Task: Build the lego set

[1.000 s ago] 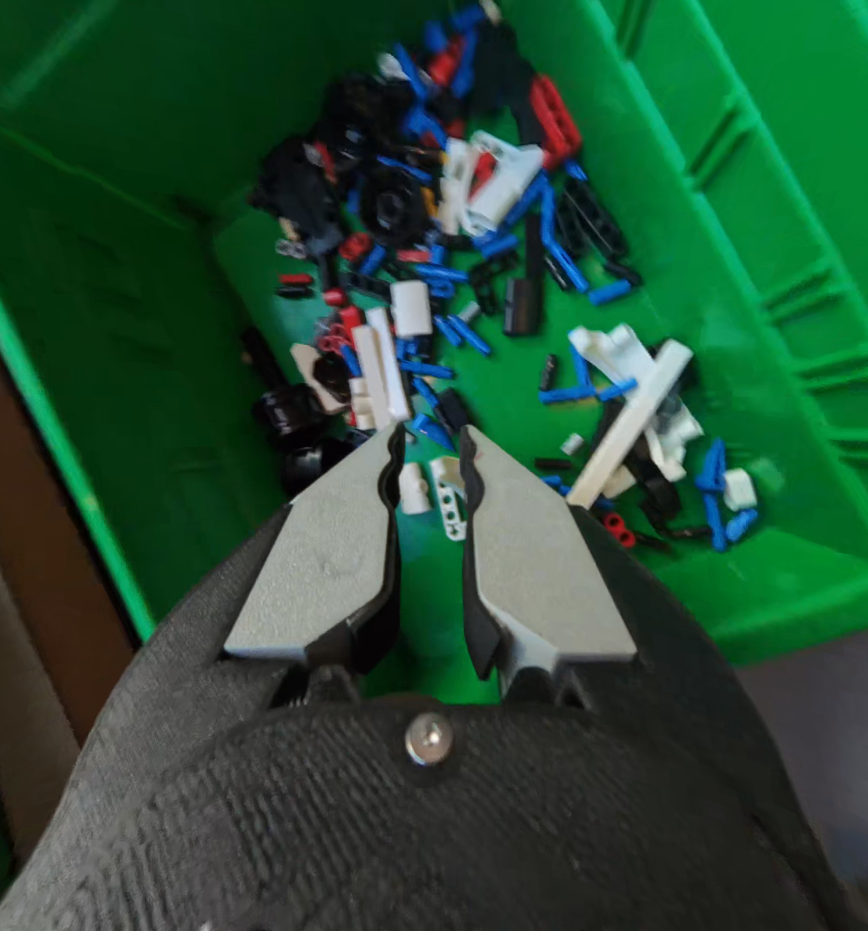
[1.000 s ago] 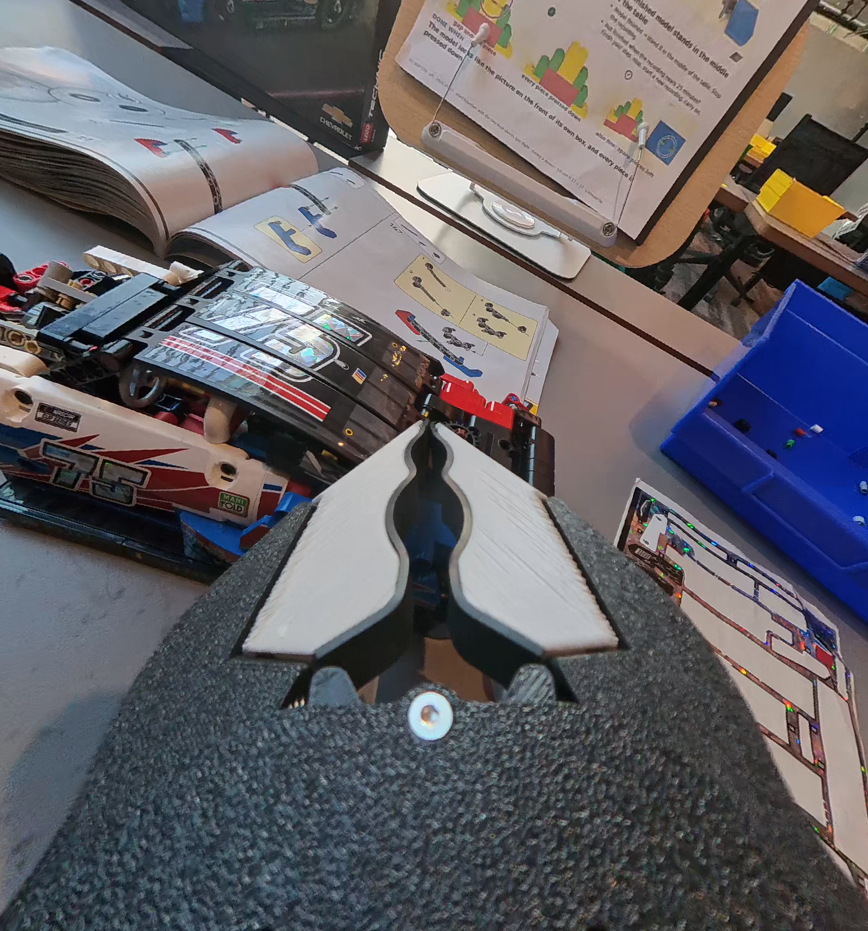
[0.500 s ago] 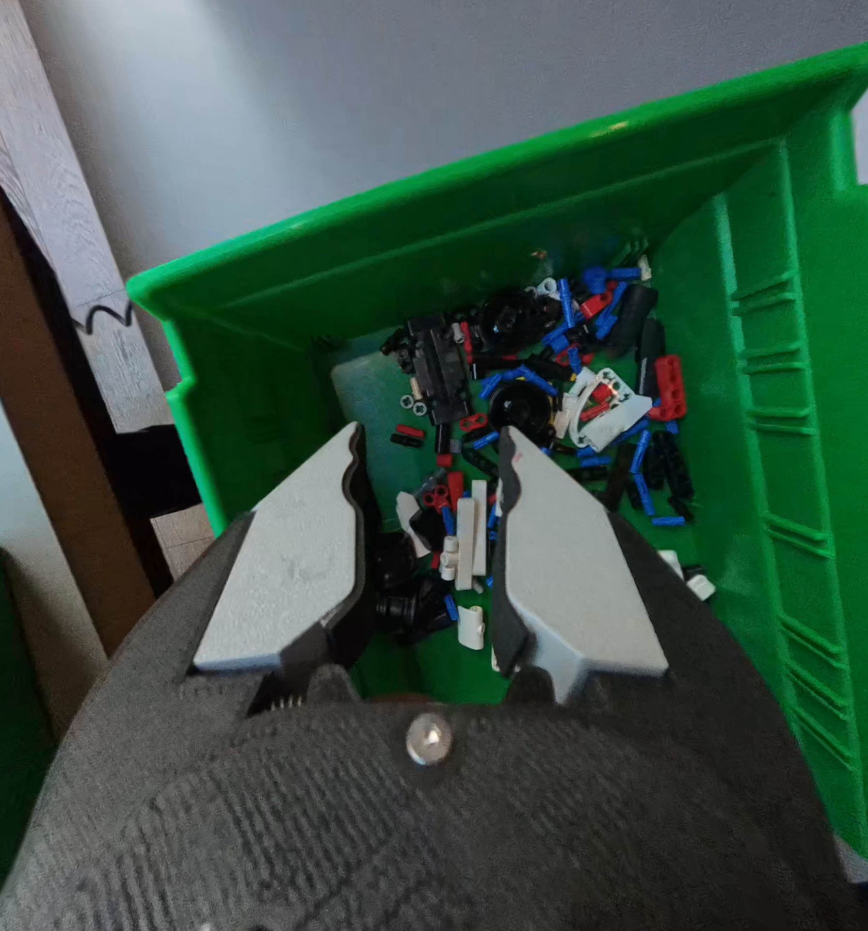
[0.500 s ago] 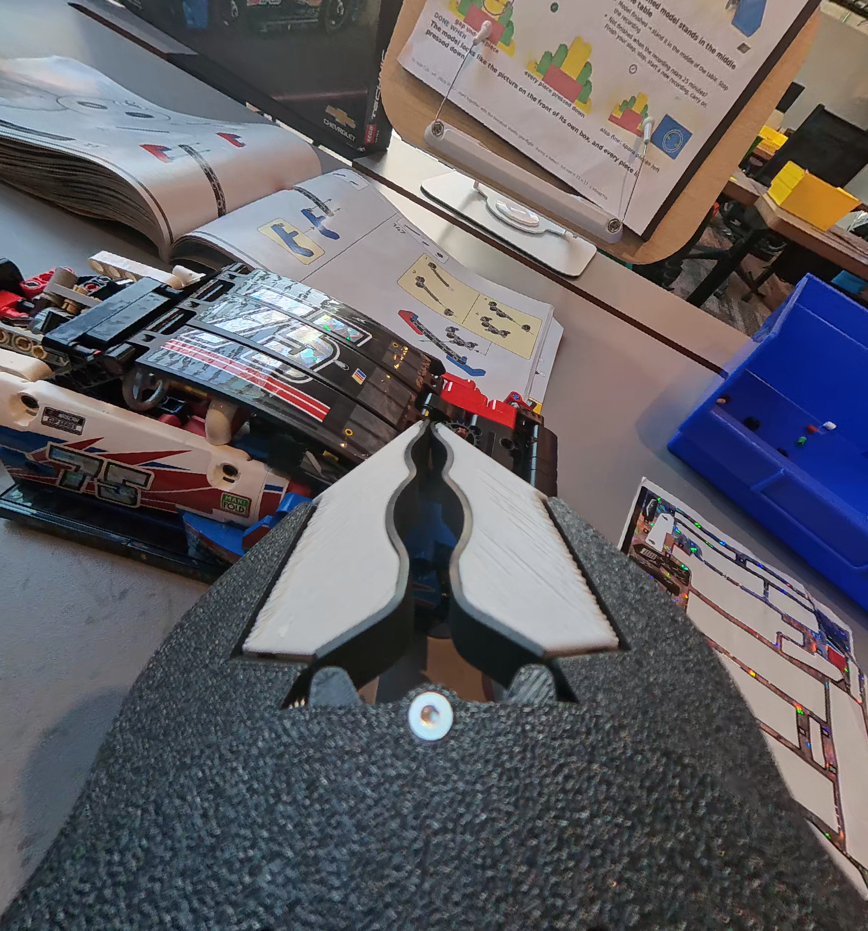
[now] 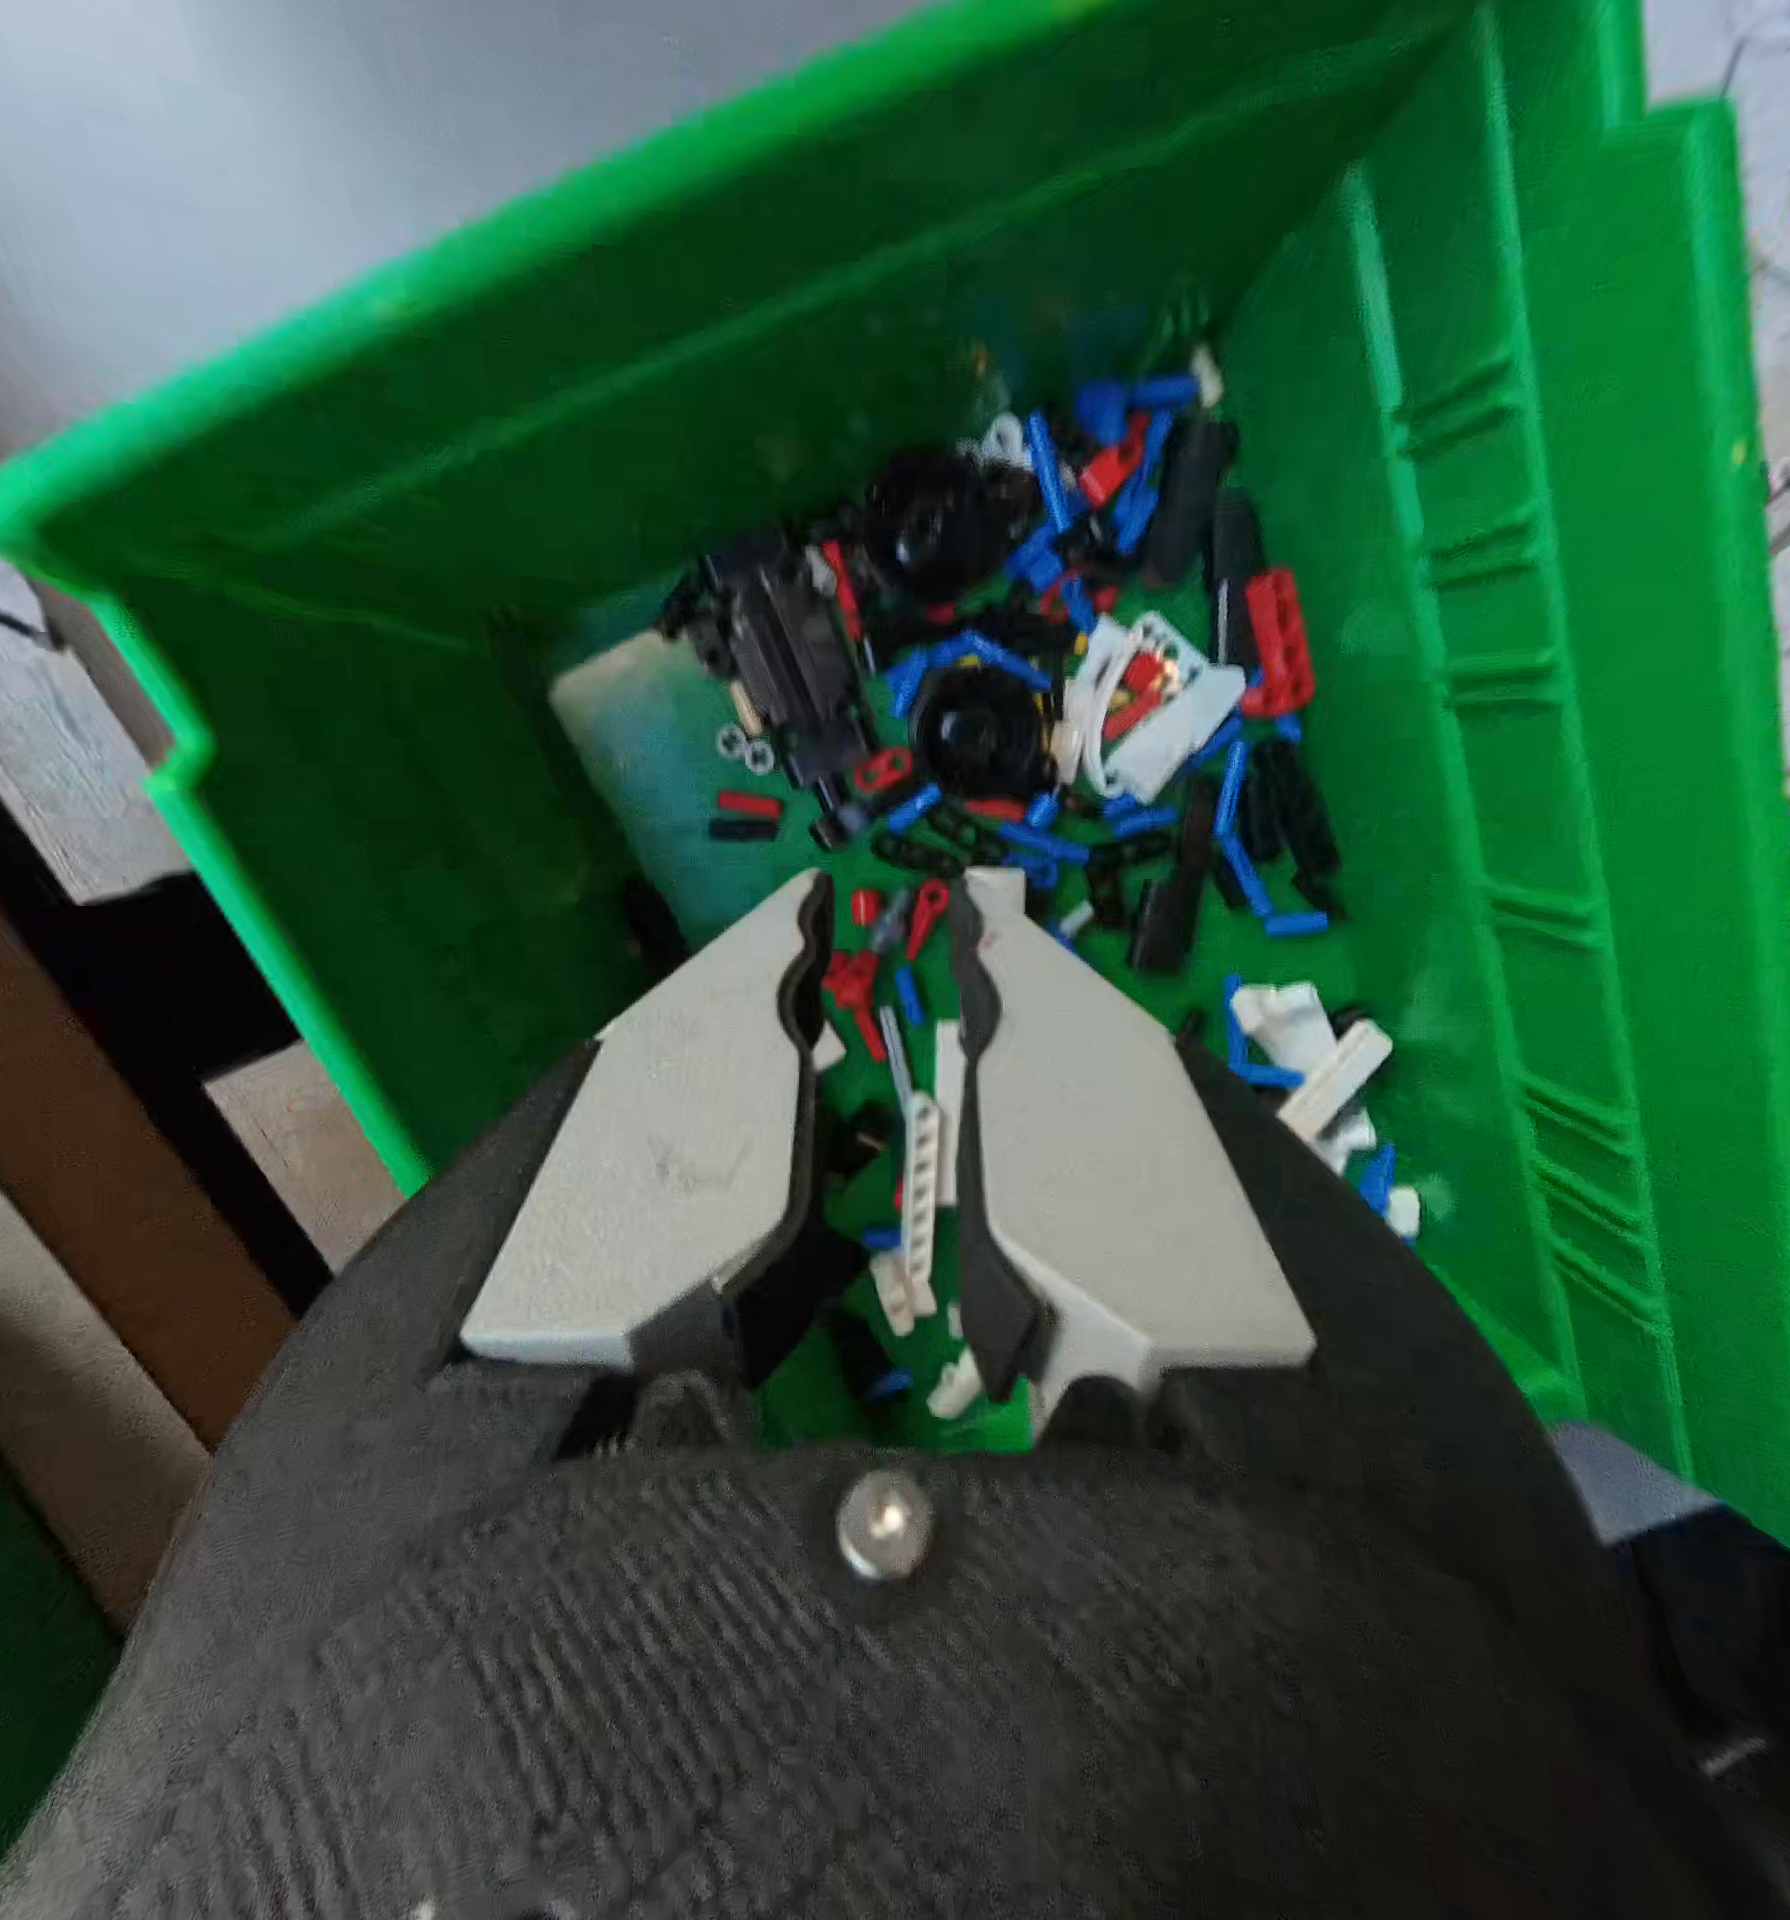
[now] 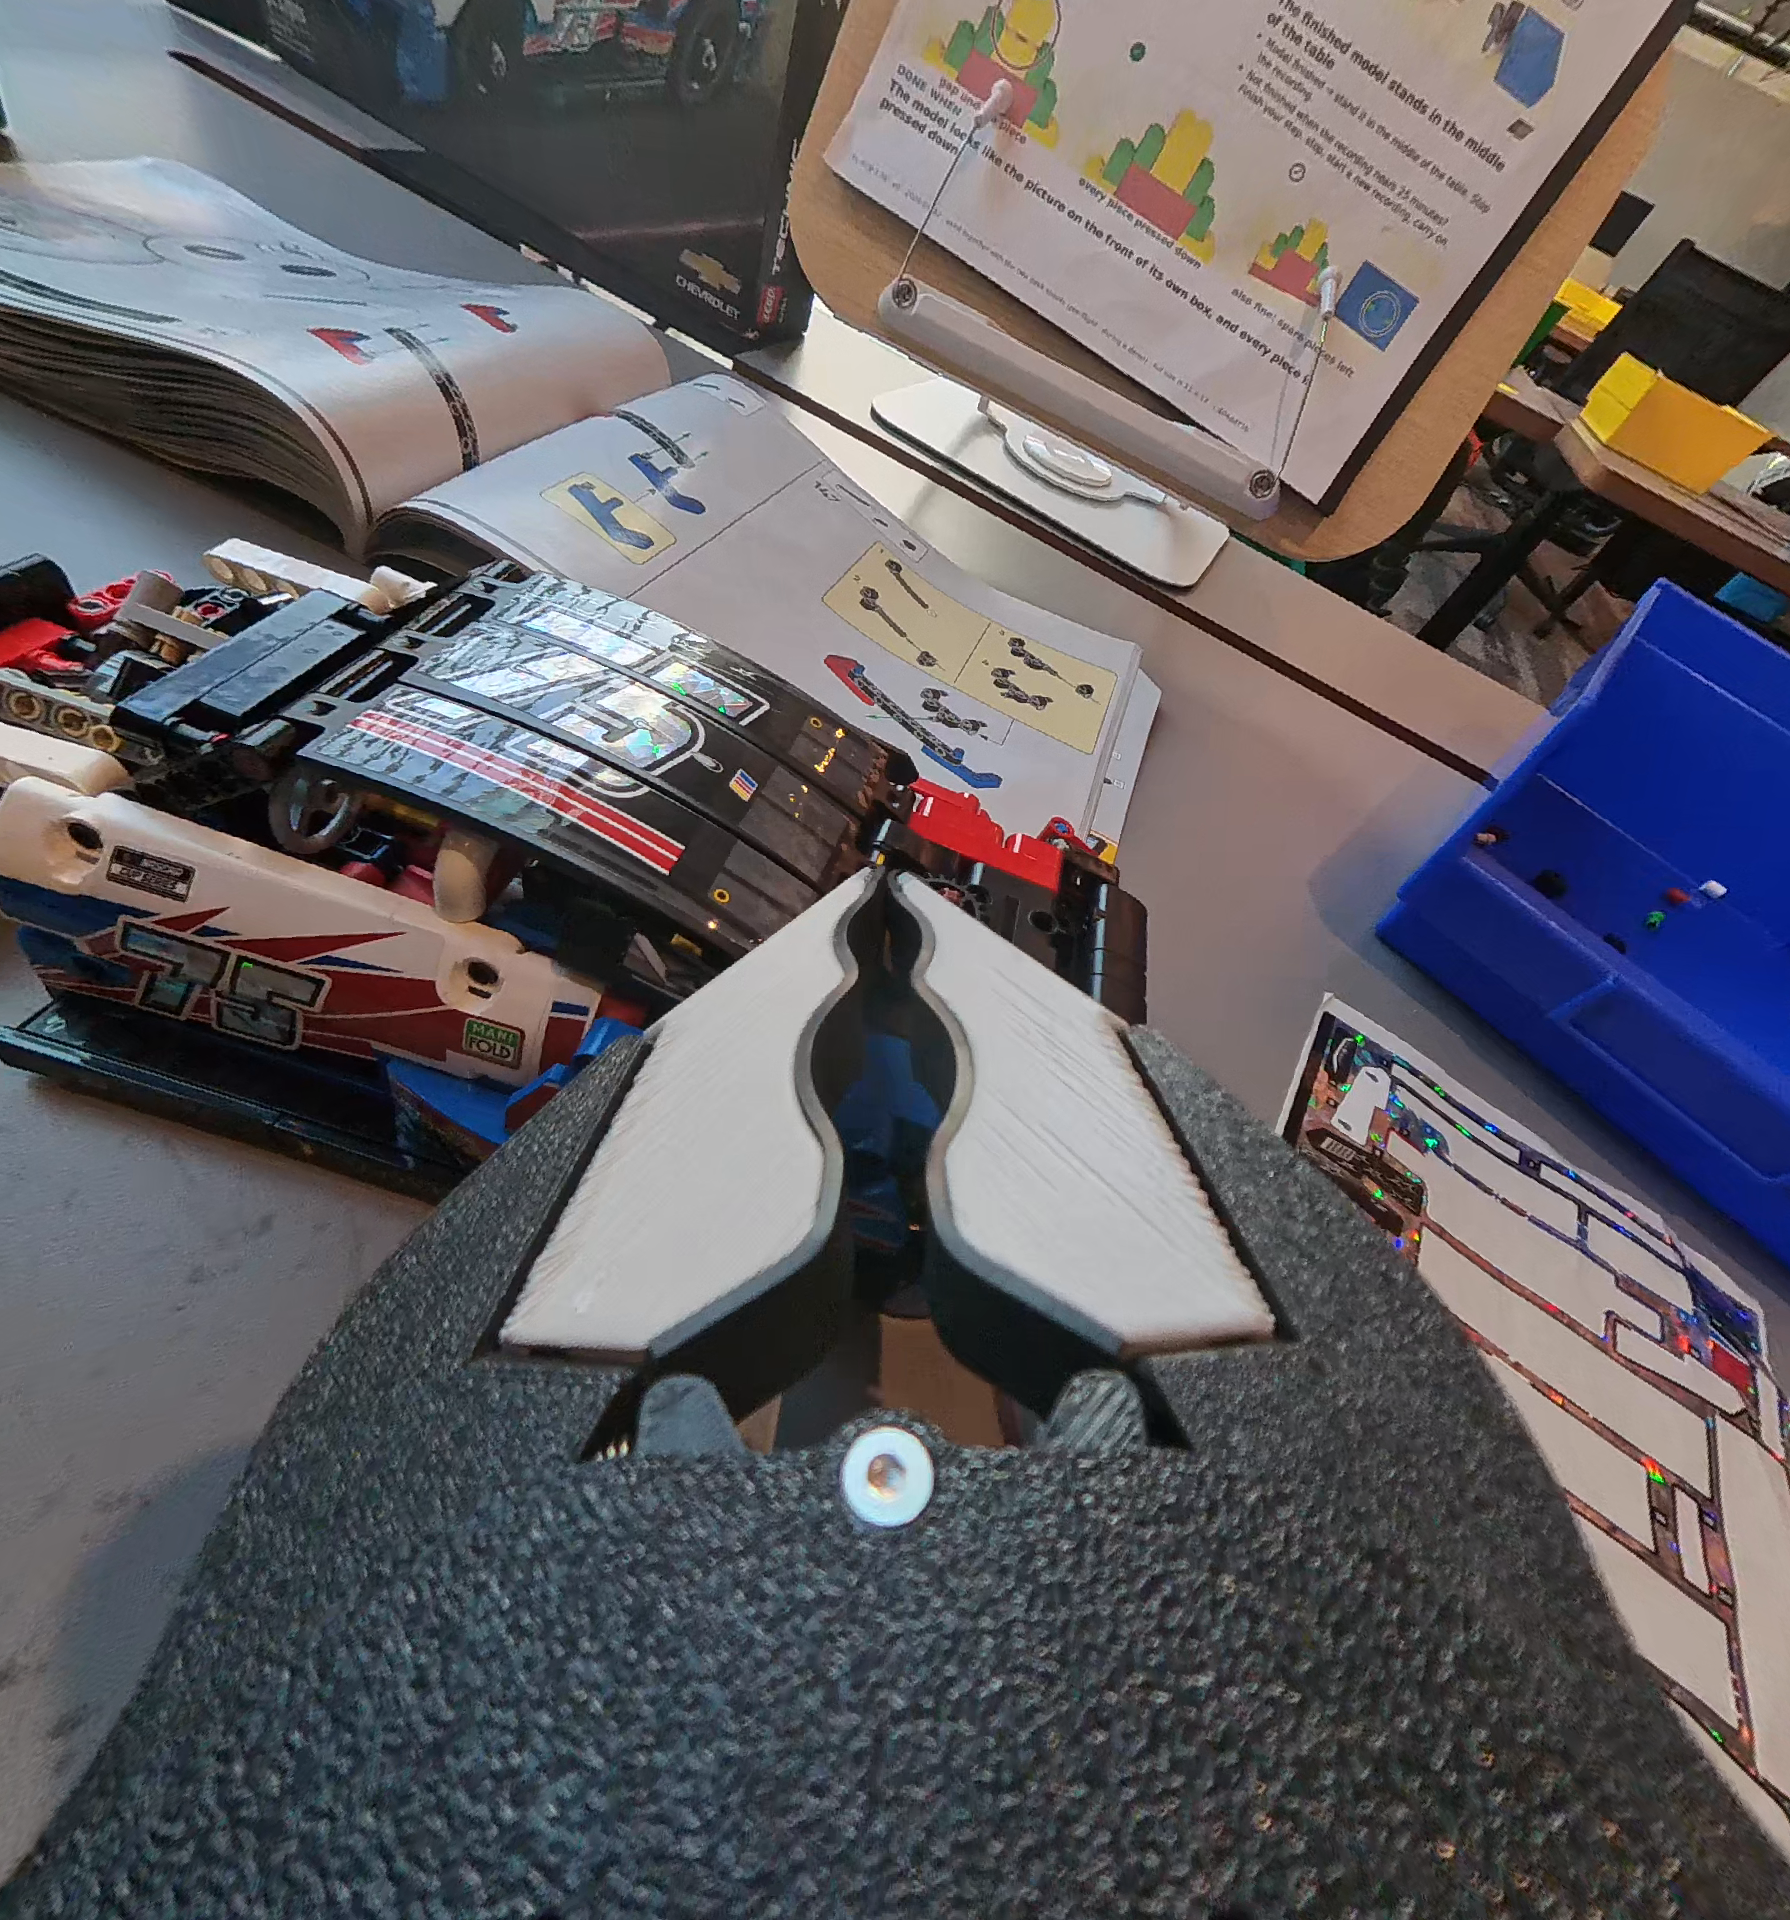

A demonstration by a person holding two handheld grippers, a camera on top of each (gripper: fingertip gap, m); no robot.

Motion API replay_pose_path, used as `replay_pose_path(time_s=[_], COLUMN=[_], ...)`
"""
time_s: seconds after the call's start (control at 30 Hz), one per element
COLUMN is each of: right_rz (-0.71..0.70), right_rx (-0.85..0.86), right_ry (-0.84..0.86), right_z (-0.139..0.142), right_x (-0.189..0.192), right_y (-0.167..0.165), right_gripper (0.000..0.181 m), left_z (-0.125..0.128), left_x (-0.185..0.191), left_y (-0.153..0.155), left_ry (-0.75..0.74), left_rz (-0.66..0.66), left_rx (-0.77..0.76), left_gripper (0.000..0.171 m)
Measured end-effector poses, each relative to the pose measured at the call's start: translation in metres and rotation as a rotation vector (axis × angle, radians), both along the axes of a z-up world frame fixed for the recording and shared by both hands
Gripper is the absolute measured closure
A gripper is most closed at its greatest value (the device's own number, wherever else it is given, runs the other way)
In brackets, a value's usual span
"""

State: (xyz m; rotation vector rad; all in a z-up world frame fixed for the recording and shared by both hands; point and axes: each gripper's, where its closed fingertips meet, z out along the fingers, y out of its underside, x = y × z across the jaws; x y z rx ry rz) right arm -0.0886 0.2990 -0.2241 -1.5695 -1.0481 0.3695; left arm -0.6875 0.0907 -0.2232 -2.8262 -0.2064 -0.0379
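Here the left claw (image 5: 889, 902) hangs over the green bin (image 5: 1556, 727) with its jaws parted and nothing between them, so the step in hand looks like choosing a loose piece for the car. Directly below the gap lie small red connectors (image 5: 855, 977), a thin grey axle (image 5: 896, 1039) and, nearer the claw's base, a white holed beam (image 5: 922, 1153); ahead of the tips sits the denser heap with a black wheel (image 5: 979, 727) and a white panel (image 5: 1151, 701), and off to the right a white cluster (image 5: 1317, 1060) lies apart near the bin wall. To pick well, I would settle on one piece that lies free of its neighbours, drop straight down so one finger lands on each side, and close across its narrow width; the picture is blurred, so steadying first would help. Pieces that overlap may come up together or flick away. The right claw (image 6: 886, 883) is pressed closed, and I cannot tell whether the blue seen behind the gap is held or belongs to the model; its tips sit right at the rear of the part-built race car (image 6: 382, 831), which rests on the grey surface (image 6: 143, 1299) ahead and to the left, with the open instruction booklet (image 6: 766, 540) beyond it and a blue bin (image 6: 1680, 935) off to the right.
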Motion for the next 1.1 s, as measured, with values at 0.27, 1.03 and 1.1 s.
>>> replay_pose_path(time_s=[0.27, 1.03, 1.1], right_rz=[-0.007, -0.041, -0.042], right_rx=[0.008, 0.022, 0.02], right_ry=[-0.006, -0.039, -0.039], right_z=[0.0, -0.004, -0.004], right_x=[0.0, 0.002, 0.002], right_y=[0.0, 0.004, 0.004], right_gripper=[0.181, 0.181, 0.181], left_z=[-0.046, 0.035, 0.027], left_x=[0.007, -0.007, -0.012], left_y=[0.068, -0.042, -0.047], left_ry=[0.005, 0.066, 0.107], left_rz=[-0.178, -0.022, -0.018], left_rx=[-0.042, 0.154, 0.125], left_gripper=[0.148, 0.143, 0.143])
